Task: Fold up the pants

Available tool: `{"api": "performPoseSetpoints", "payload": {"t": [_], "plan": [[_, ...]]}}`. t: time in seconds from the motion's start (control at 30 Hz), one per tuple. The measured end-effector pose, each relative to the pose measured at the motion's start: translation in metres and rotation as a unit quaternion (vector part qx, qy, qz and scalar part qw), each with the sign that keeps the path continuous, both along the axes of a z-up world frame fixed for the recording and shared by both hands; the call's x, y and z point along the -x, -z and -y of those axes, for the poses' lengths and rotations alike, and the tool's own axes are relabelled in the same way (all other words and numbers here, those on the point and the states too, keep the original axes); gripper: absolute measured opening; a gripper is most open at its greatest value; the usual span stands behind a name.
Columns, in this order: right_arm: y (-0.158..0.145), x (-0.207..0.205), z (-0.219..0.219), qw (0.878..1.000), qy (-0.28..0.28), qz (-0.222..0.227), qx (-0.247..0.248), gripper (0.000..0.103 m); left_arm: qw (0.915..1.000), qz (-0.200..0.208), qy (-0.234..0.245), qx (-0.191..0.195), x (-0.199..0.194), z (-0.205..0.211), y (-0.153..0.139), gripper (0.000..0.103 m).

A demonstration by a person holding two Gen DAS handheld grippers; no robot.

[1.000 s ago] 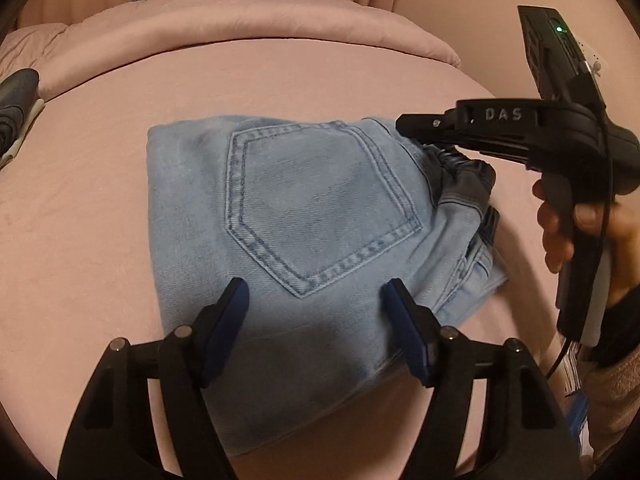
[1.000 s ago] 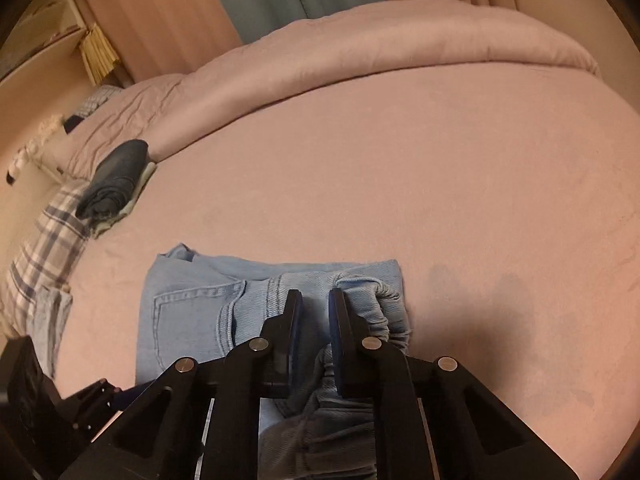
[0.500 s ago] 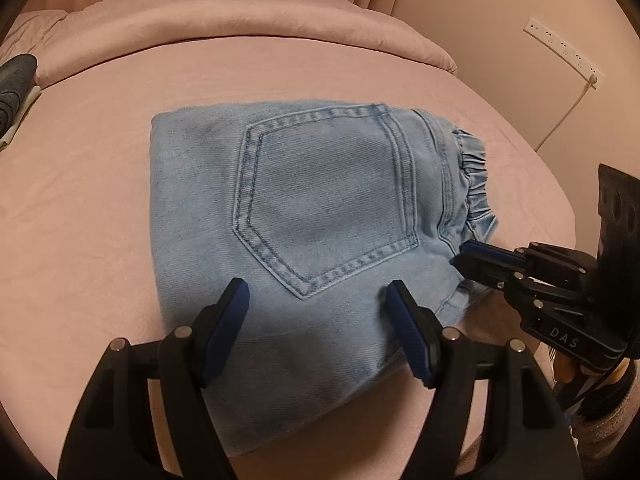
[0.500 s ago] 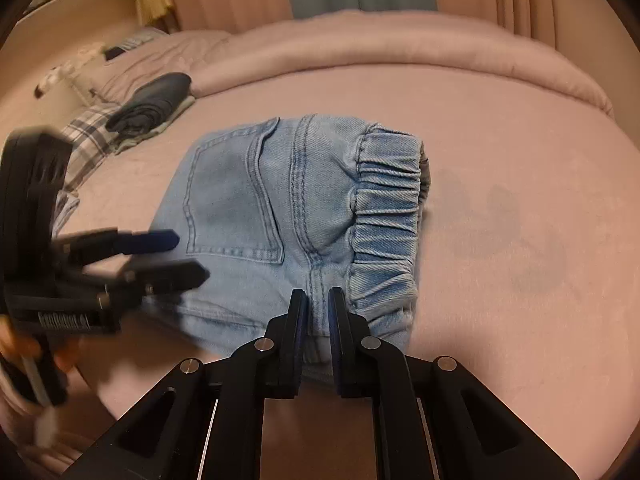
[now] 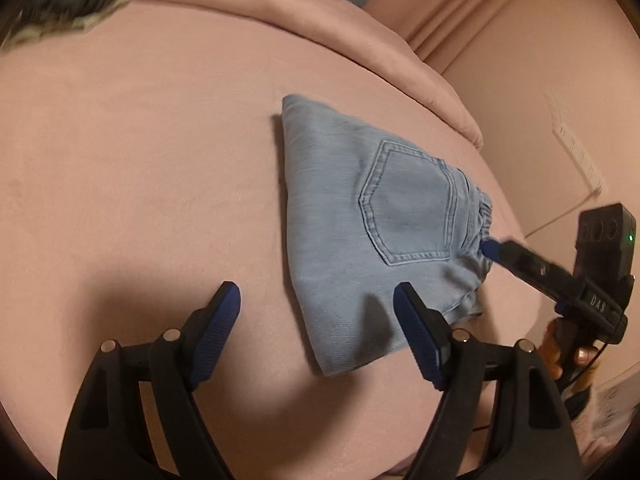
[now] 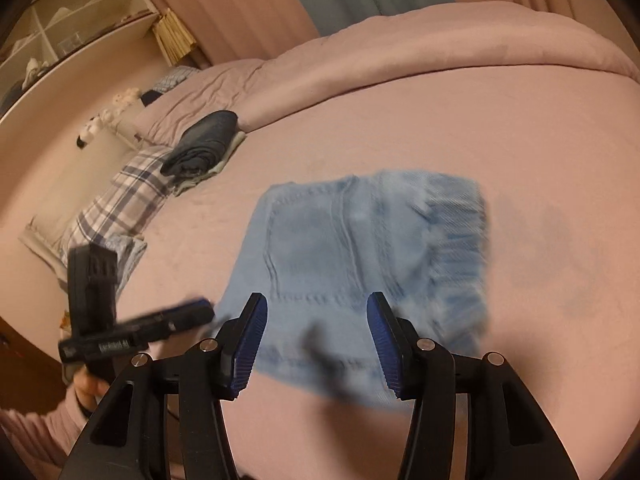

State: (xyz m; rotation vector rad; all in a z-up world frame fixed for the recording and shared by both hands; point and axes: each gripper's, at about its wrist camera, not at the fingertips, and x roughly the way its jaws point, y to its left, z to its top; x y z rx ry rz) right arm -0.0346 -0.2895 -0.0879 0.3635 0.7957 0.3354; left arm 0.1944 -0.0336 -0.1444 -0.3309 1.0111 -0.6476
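Observation:
The light blue jeans (image 5: 380,232) lie folded into a small packet on the pink bed sheet (image 5: 140,180), back pocket up and elastic waistband to the right. My left gripper (image 5: 320,312) hovers at their near left corner with its jaws opening; its right finger (image 5: 416,332) is above the denim, and nothing is held. In the right wrist view the jeans (image 6: 360,260) are blurred. My right gripper (image 6: 316,312) stands over their near edge, jaws opening, pads not pressing the cloth. In the left wrist view the right gripper's tip (image 5: 491,249) is at the waistband.
A dark folded garment (image 6: 204,144) rests on pale cloth at the far left of the bed, beside plaid fabric (image 6: 124,204). A rolled pink duvet (image 6: 400,52) runs along the back. A hand (image 5: 576,354) holds the right gripper by the bed's edge.
The right gripper has let go of the waistband and spread its jaws. The left gripper swung away to the left, so the jeans now sit right of it, and opened a little wider.

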Motion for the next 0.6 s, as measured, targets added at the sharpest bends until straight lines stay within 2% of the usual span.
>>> {"api": "performPoseSetpoints", "payload": {"t": [0.1,0.13,0.2,0.23,0.4,0.5,0.53,0.6], "plan": [[-0.012,-0.025,-0.021,0.999,-0.032,0.01,-0.006,0.053,0.9995,-0.009,0.014,0.025,0.005,0.003,0.003,0.073],[-0.016,-0.038,-0.033,0.999,-0.043,0.014,0.008,0.053,0.9995,-0.01,0.018,0.026,0.005,0.005,0.003,0.07],[-0.019,-0.055,-0.05,0.998,-0.056,0.013,0.035,0.053,0.9995,-0.016,0.022,0.015,0.004,0.01,0.004,0.053],[-0.018,-0.071,-0.062,0.997,-0.062,0.007,0.053,0.053,0.9995,-0.021,0.023,0.01,0.004,0.013,0.006,0.048],[-0.014,-0.126,-0.099,0.99,-0.084,-0.023,0.107,0.053,0.9985,-0.033,0.03,0.031,0.007,0.009,0.011,0.038],[-0.002,-0.161,-0.121,0.98,-0.105,-0.056,0.16,0.052,0.9968,-0.049,0.033,0.055,0.007,0.003,0.015,0.034],[0.005,-0.169,-0.125,0.976,-0.111,-0.076,0.169,0.048,0.996,-0.054,0.034,0.063,0.008,0.0,0.016,0.033],[0.023,-0.189,-0.129,0.97,-0.124,-0.135,0.159,0.041,0.9951,-0.059,0.035,0.072,0.01,-0.004,0.018,0.03]]}}
